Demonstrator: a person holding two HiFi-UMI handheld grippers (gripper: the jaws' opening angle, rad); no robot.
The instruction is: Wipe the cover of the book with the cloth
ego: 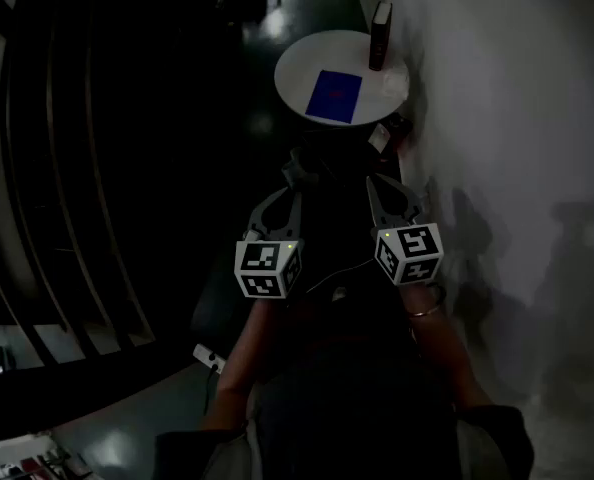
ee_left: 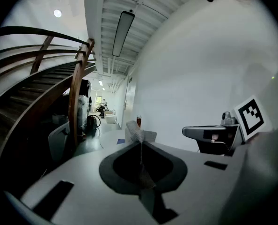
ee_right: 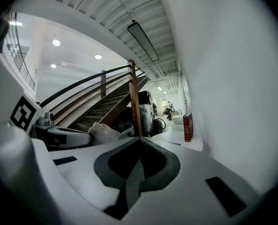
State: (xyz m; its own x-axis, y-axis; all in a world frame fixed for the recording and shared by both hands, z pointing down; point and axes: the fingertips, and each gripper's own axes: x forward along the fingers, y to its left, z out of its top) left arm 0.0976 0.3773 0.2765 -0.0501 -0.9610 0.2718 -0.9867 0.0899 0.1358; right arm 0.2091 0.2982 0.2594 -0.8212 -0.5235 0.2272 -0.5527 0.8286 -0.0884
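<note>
A round white table (ego: 293,68) stands ahead of me. A flat blue book (ego: 334,96) lies on it, and a dark red book (ego: 380,35) stands upright at its far edge by the wall. Both grippers are held low, well short of the table. My left gripper (ego: 294,175) is shut on a pale cloth (ee_left: 135,131), which sticks up from the closed jaws. From the right gripper view the cloth (ee_right: 103,132) is a white bundle on the left. My right gripper (ego: 377,185) is shut with nothing in it. The red book (ee_right: 187,127) stands far ahead.
A curved wooden staircase with a railing (ee_left: 76,93) rises on the left. A plain white wall (ego: 517,118) runs along the right, close to the table. A dark chair (ee_left: 59,137) stands by the stair post. The floor (ego: 307,8) is dark and glossy.
</note>
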